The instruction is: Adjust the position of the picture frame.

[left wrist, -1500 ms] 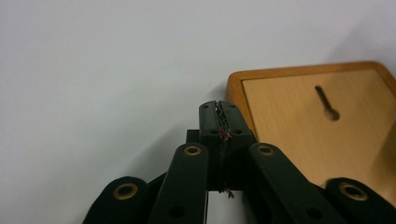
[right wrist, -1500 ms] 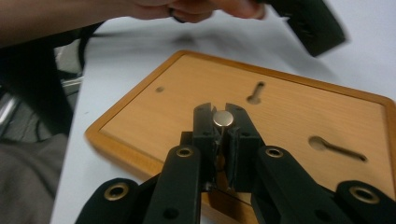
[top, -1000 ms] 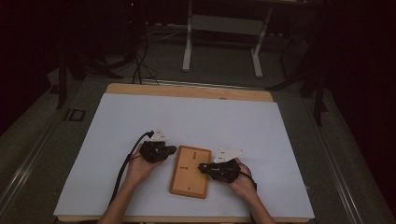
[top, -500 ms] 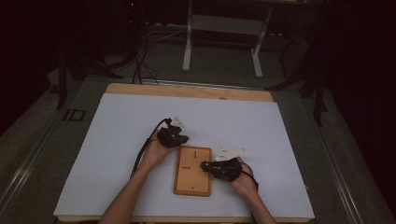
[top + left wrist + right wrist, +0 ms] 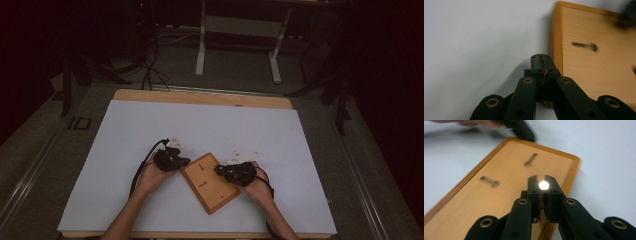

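The wooden board (image 5: 210,182) lies flat on the white bench (image 5: 125,130), a little below the middle of the high view and turned at a slant. Both grippers are at it. The left gripper (image 5: 176,161) sits at the board's upper left edge with its fingers shut together and nothing between them. The right gripper (image 5: 542,185) rests over the board's right part, and its fingers are clamped on a small, round, bright piece (image 5: 543,185); what that piece is I cannot tell.

The work seems to be in an early or middle stage: the board is being steadied or shifted, and nothing appears to be fitted into it yet.

The board is a thin rectangle of pale orange wood with rounded corners, a darker raised rim and smooth grain. Two keyhole-shaped slots (image 5: 489,181) are cut into its face. The bench cover is matt and plain.
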`<state>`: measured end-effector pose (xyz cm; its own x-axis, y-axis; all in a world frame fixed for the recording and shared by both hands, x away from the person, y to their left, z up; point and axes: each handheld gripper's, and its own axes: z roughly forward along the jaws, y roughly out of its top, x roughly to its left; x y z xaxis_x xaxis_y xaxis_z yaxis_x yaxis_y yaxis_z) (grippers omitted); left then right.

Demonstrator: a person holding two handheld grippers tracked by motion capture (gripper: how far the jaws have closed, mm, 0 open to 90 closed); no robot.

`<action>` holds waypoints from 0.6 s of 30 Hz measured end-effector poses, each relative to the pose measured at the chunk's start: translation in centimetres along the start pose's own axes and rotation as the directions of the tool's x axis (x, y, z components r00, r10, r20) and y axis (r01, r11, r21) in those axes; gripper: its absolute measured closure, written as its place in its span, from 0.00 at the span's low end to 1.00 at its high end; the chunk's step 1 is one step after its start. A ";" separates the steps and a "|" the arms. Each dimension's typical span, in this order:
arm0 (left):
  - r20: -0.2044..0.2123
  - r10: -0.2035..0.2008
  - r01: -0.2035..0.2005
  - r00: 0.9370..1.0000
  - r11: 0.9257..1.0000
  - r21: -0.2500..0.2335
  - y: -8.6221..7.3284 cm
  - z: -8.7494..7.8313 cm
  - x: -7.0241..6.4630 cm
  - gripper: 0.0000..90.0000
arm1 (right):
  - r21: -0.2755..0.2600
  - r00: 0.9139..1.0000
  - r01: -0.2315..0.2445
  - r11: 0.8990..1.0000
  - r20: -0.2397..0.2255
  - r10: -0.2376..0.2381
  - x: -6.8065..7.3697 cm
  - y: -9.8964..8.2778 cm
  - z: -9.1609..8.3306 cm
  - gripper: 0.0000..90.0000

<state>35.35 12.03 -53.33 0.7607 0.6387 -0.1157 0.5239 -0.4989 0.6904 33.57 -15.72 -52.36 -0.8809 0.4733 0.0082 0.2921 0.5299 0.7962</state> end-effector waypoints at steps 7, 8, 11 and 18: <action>-0.029 -0.053 0.053 0.998 0.999 -0.010 -2.5 -2.0 -1.6 1.00 | 0.034 0.999 0.018 0.999 0.028 -0.019 -0.3 1.8 1.7 0.93; -0.032 -0.061 0.061 0.998 0.998 -0.015 -2.9 -2.4 -1.9 1.00 | 0.032 0.999 0.017 0.999 0.029 -0.018 -0.2 2.1 1.9 0.93; -0.050 -0.041 0.041 0.998 0.999 -0.013 -3.7 -3.0 -2.9 1.00 | 0.028 0.999 0.018 0.999 0.029 -0.019 -0.2 2.8 2.7 0.94; -0.085 -0.011 0.012 0.996 1.000 0.015 -4.3 -3.2 -3.9 1.00 | 0.003 1.000 -0.023 1.000 0.002 0.023 -0.7 3.1 4.3 0.93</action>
<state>28.88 13.53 -53.55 0.7198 0.6914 -0.0621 0.5388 -0.5000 0.6781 36.68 -11.39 -52.47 -0.8730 0.4870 0.0250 0.3132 0.5207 0.7942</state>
